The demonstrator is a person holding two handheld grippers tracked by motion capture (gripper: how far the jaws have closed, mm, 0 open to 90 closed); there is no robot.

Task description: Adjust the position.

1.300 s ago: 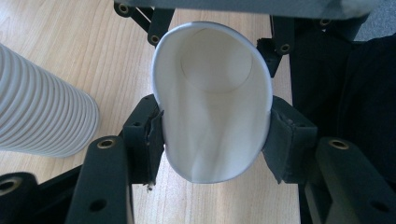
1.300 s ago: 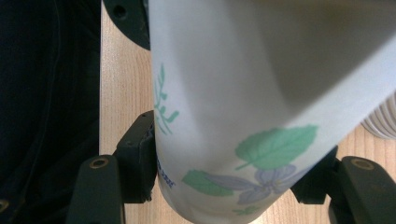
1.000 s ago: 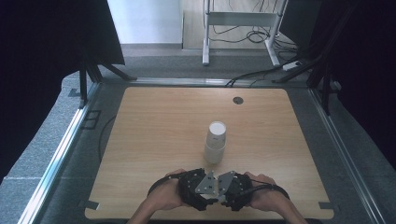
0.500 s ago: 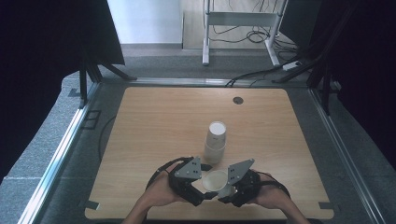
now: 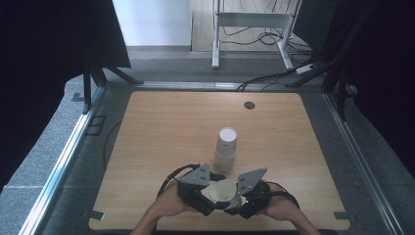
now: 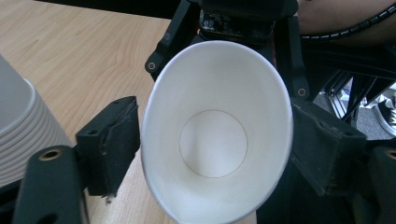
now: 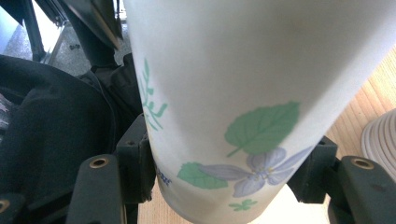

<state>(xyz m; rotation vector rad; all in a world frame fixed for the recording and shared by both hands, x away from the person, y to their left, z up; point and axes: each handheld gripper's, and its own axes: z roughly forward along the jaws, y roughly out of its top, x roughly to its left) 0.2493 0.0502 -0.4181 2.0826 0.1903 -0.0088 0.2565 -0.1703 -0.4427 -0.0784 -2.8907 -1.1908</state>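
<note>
While our right gripper point(image 5: 234, 199) fingers clamp the paper cup point(image 5: 224, 192) near the counter's point(image 5: 161, 127) front edge, our left gripper point(image 5: 211, 196) fingers, lately closing, stand apart around its rim.

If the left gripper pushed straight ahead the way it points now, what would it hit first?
Most likely the paper cup: its open mouth sits right between the left gripper jaws. Behind it is the right gripper, shut on that cup. Depth is hard to judge.

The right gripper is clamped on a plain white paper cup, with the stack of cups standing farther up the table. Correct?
Not quite: the paper cup in the right gripper carries green leaves and a bluish flower, as the right gripper view shows. The stack of cups does stand farther up the table.
</note>
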